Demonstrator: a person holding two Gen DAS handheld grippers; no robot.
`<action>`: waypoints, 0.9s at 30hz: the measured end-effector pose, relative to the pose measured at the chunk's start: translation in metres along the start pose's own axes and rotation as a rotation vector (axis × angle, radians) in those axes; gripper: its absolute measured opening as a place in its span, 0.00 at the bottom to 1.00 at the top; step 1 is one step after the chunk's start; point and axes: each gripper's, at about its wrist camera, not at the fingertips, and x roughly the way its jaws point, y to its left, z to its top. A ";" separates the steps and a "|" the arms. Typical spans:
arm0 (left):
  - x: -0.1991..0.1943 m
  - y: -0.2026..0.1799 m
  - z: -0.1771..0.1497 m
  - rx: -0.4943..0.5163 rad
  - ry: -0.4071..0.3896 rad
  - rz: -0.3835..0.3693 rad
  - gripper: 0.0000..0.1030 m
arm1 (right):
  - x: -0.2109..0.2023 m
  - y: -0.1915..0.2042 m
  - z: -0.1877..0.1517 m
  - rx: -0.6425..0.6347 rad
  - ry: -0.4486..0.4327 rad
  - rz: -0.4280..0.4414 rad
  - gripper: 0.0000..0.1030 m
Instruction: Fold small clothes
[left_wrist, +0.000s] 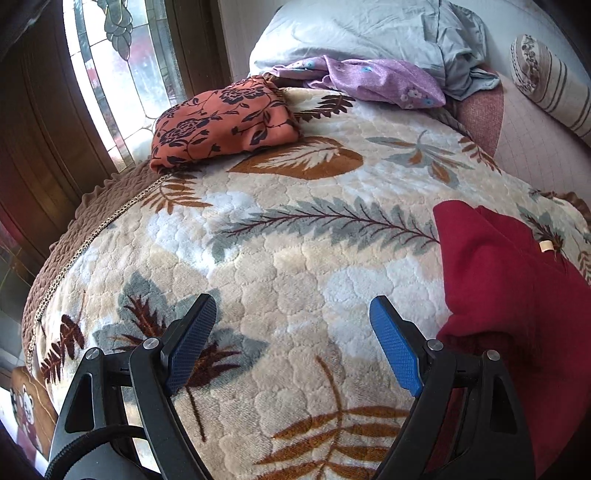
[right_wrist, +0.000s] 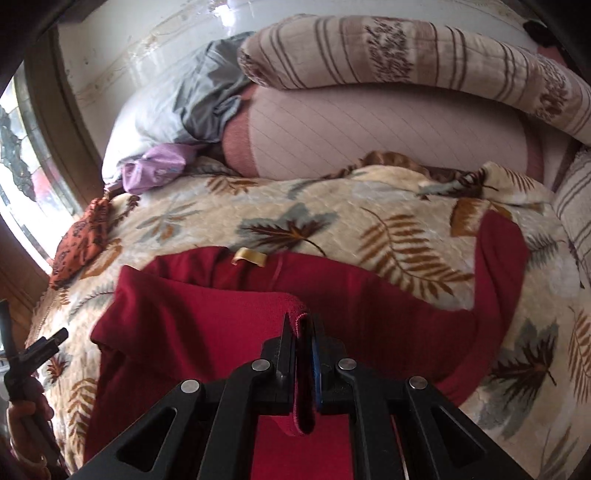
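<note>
One edge of the red garment (right_wrist: 236, 325), spread on the blanket (right_wrist: 332, 221), was pinched between the right claw (right_wrist: 301, 332) mid-fold, while the left claw (left_wrist: 291, 332), released beside it, was probably needed on another corner.

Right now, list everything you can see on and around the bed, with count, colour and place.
dark red knit garment: one, red, near edge of the blanket, partly folded
orange floral folded cloth: one, orange with dark flowers, far left by the window
purple flowered cloth: one, lilac, crumpled at the far end
pale blue-grey bedding: one heap, behind the purple cloth
striped bolster pillow: one, cream with brown stripes, far right
pink quilted cover: one, pink, beyond the blanket
leaf-print plush blanket: one, cream with brown and grey leaves, covering the bed
patterned glass window: one, left
left hand-held gripper: open, over the blanket
right hand-held gripper: shut on the garment's edge
</note>
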 end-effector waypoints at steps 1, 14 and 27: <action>0.001 -0.004 -0.001 0.008 0.002 -0.008 0.83 | 0.005 -0.009 -0.005 0.011 0.018 -0.025 0.06; -0.004 -0.024 -0.007 0.074 0.007 -0.072 0.83 | 0.047 -0.033 -0.013 -0.004 0.114 -0.231 0.09; -0.006 0.025 0.005 -0.039 -0.016 0.009 0.83 | 0.022 0.159 -0.060 -0.150 0.103 0.552 0.68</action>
